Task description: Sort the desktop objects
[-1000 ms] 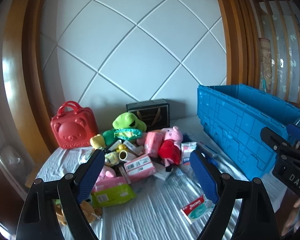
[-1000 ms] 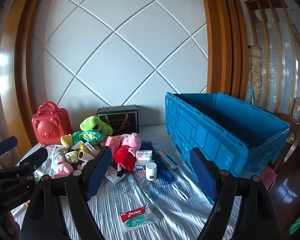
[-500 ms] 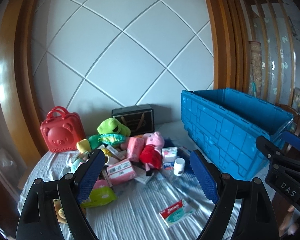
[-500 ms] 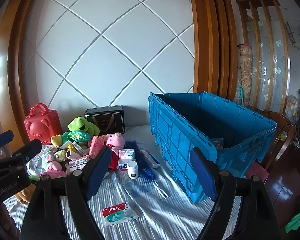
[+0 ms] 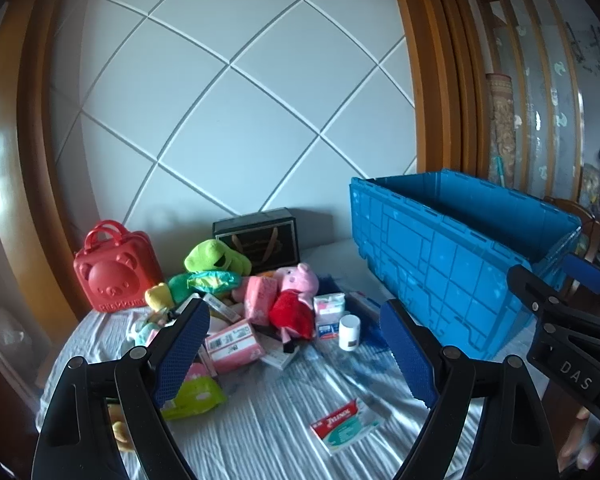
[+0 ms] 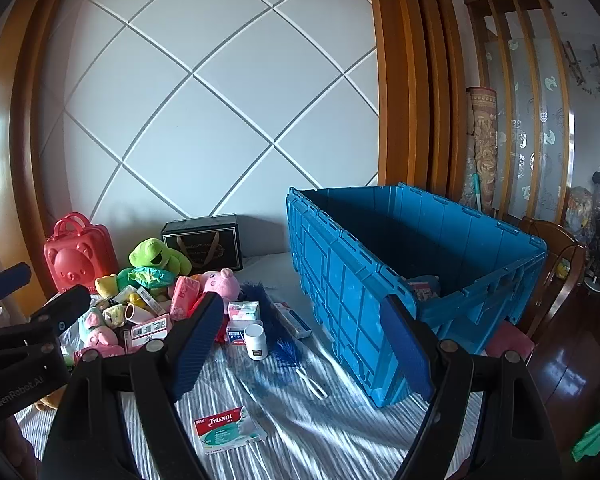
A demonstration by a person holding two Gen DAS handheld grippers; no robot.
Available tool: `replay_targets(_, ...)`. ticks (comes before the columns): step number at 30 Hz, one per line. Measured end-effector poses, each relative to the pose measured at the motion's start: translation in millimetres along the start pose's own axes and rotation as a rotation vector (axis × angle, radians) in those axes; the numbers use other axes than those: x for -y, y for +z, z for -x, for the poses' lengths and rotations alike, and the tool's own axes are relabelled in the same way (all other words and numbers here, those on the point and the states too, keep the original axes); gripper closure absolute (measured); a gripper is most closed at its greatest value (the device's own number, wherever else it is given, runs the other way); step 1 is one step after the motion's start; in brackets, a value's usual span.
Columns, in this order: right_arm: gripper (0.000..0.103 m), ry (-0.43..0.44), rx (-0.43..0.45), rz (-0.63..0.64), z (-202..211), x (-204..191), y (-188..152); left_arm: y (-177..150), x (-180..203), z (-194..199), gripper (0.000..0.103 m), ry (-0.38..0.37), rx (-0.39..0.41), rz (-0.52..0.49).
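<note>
A heap of small things lies on the white striped cloth: a pink pig plush (image 5: 296, 300) (image 6: 220, 282), a green frog plush (image 5: 212, 256) (image 6: 154, 254), pink boxes (image 5: 232, 344), a white pill bottle (image 5: 349, 332) (image 6: 256, 341) and a Tylenol box (image 5: 344, 426) (image 6: 226, 430) lying nearer. A big blue crate (image 5: 452, 264) (image 6: 380, 276) stands on the right. My left gripper (image 5: 292, 356) hangs open over the near cloth, nothing between its fingers. My right gripper (image 6: 300, 344) is open too, empty, facing the crate's near corner.
A red bear-faced case (image 5: 114, 272) (image 6: 78, 254) and a black gift box (image 5: 260, 236) (image 6: 204, 240) stand against the white panelled wall. A blue feather duster (image 6: 284, 344) lies by the crate. A wooden chair (image 6: 556, 276) stands right of the table.
Both views have drawn back from the heap and swung right; the pill bottle and more of the crate came into the left view. Both grippers stayed open.
</note>
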State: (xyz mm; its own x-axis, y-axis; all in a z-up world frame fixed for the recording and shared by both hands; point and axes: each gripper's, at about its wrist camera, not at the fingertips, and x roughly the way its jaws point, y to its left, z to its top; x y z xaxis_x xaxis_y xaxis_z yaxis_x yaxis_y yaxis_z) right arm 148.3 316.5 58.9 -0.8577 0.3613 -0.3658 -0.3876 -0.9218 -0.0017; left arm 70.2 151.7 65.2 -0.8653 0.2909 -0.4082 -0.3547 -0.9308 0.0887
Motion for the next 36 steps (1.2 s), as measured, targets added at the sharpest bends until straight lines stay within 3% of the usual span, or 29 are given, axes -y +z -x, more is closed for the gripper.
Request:
replay_targets(18,0.023,-0.003,-0.01,0.003,-8.0,0.4,-1.5,-1.9,-1.1,-10.3,0.015,-0.018,-0.009,0.001)
replay_targets(36,0.023,0.032,-0.012,0.017,-16.2,-8.4,-1.2,-5.2,-11.5,-10.9,0.015,0.015,-0.014,0.021)
